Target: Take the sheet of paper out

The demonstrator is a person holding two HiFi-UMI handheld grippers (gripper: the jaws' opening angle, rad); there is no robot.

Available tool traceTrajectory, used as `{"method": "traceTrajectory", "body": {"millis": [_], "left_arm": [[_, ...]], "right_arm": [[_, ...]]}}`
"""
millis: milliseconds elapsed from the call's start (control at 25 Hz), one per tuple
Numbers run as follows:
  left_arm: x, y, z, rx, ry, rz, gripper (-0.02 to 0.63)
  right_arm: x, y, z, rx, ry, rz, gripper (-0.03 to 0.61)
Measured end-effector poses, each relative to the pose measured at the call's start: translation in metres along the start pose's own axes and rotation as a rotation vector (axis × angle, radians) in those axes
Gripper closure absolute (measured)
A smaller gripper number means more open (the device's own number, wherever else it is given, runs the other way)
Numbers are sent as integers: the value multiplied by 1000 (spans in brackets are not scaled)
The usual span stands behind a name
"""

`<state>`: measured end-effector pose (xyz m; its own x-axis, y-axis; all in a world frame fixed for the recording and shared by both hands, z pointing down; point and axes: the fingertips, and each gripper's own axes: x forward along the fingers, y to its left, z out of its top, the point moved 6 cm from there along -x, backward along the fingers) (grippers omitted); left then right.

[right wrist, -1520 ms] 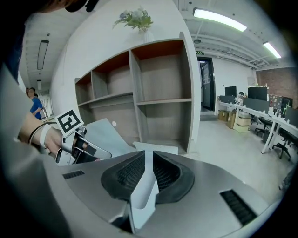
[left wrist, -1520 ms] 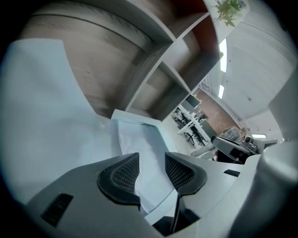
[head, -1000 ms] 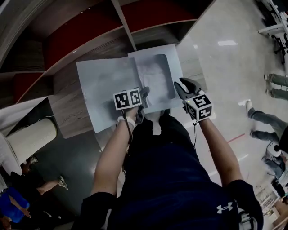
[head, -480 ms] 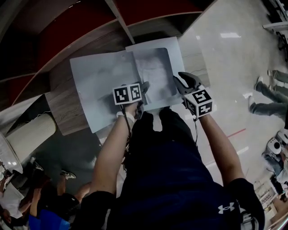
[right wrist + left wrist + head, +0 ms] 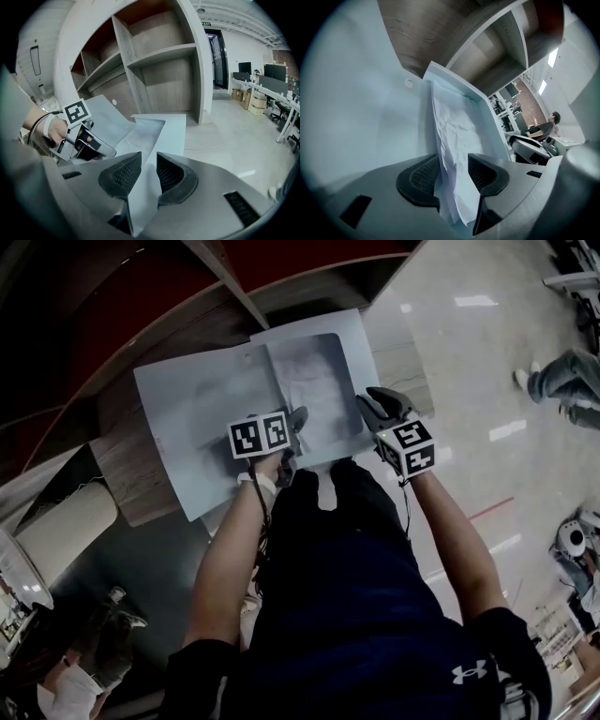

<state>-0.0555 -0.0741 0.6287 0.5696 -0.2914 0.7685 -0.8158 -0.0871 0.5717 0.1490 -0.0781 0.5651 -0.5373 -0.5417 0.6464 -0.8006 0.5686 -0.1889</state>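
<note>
A pale grey folder (image 5: pixel 187 413) lies open on the wooden table (image 5: pixel 122 479). Its right half is a pocket with a crumpled white sheet (image 5: pixel 314 390) in it. My left gripper (image 5: pixel 296 420) is at the pocket's near edge. In the left gripper view the sheet (image 5: pixel 454 131) stands between the jaws of the left gripper (image 5: pixel 453 172), against the left pad, with a gap to the right pad. My right gripper (image 5: pixel 373 409) is at the folder's right edge. Its jaws (image 5: pixel 149 172) straddle the folder's edge (image 5: pixel 159 131), slightly apart.
Wooden shelving with red backs (image 5: pixel 281 277) rises behind the table. A white cylinder (image 5: pixel 56 531) stands at the left below the table. Shiny floor (image 5: pixel 469 362) lies to the right, with a person's legs (image 5: pixel 567 376) there. Another person (image 5: pixel 75 671) is at lower left.
My right gripper has come down to the folder's right edge. The left gripper has stayed at the pocket's near edge. People in the background have moved.
</note>
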Motion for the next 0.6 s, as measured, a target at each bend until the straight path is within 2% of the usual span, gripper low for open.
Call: {"method": "traceTrajectory", "body": {"millis": [160,320,480,600], "left_arm": [[0,2,0,-27,-12,-29,416],[2,-5,-4,-59,-16,-93,423],[6,-4,-8,-77,-10,-103,438],[6,-1,-6,-106,-11,-137,517]], "right_arm": [[4,-2,-11,23,28,9,489],[4,-4,-14,39,23,10,489],[5,-5,-14,39,24,18,489],[5,-6,-15,37,20,14,489]]}}
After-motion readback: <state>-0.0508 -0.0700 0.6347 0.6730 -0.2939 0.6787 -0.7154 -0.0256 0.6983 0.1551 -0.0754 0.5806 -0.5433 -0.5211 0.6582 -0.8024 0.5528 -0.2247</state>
